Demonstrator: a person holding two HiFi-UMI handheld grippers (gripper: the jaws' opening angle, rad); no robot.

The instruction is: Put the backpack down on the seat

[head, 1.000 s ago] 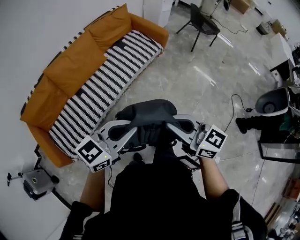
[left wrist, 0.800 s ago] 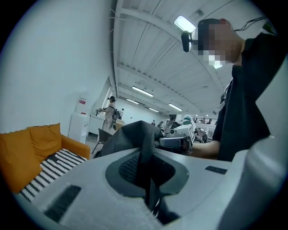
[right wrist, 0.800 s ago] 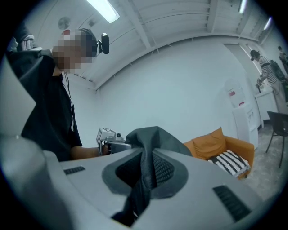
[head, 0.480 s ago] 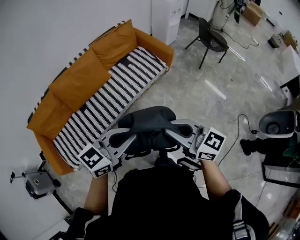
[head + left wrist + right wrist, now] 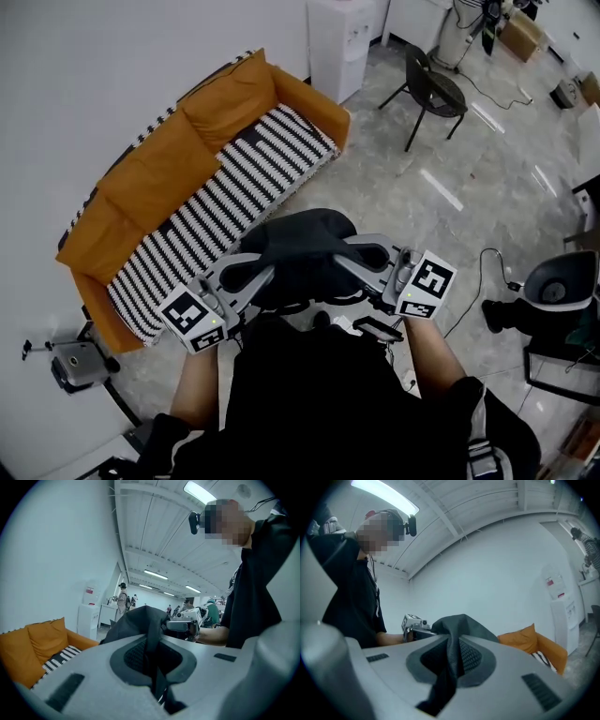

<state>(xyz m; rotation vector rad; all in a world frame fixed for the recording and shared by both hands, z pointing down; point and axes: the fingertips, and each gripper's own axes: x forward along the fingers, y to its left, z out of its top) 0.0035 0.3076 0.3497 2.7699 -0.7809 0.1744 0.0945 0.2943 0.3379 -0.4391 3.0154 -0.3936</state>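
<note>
**Carry phase: backpack held in both grippers, short of the sofa**

Observed:
- The left gripper [image 5: 267, 272] is clamped almost fully closed on a thin fold of the backpack [image 5: 300, 239]. In the left gripper view the dark fabric runs straight down between its pads.
- The right gripper [image 5: 345, 258] is in the same condition, nearly closed and pinching a fold on the bag's opposite side.
- The backpack hangs between the two grippers, over the floor [image 5: 394, 178] just off the sofa's near long edge. It touches no part of the sofa [image 5: 150, 169].
- The seat [image 5: 225, 197] has a black-and-white striped cover and looks free to take the bag (one small dark patch toward the sofa's far end; I cannot tell what it is).

Judgement: this is the approach, and the set-down has not yet begun.

How to do it well:
1. Hold both grippers at one height so the bag stays level and neither pinch takes all the load.
2. Bring the bag well past the sofa's front edge and stop over the middle of the seat, nearer the backrest [image 5: 211, 103] than the edge.
3. Lower until the bag's bottom rests on the cushion and the pinched fabric goes slack.
4. Only then open both sets of jaws, together, and draw them away sideways.

Risks: each grip is a thin fold of cloth and may slip if jerked. A bag left on the sofa's front edge would likely roll off to the floor.
</note>
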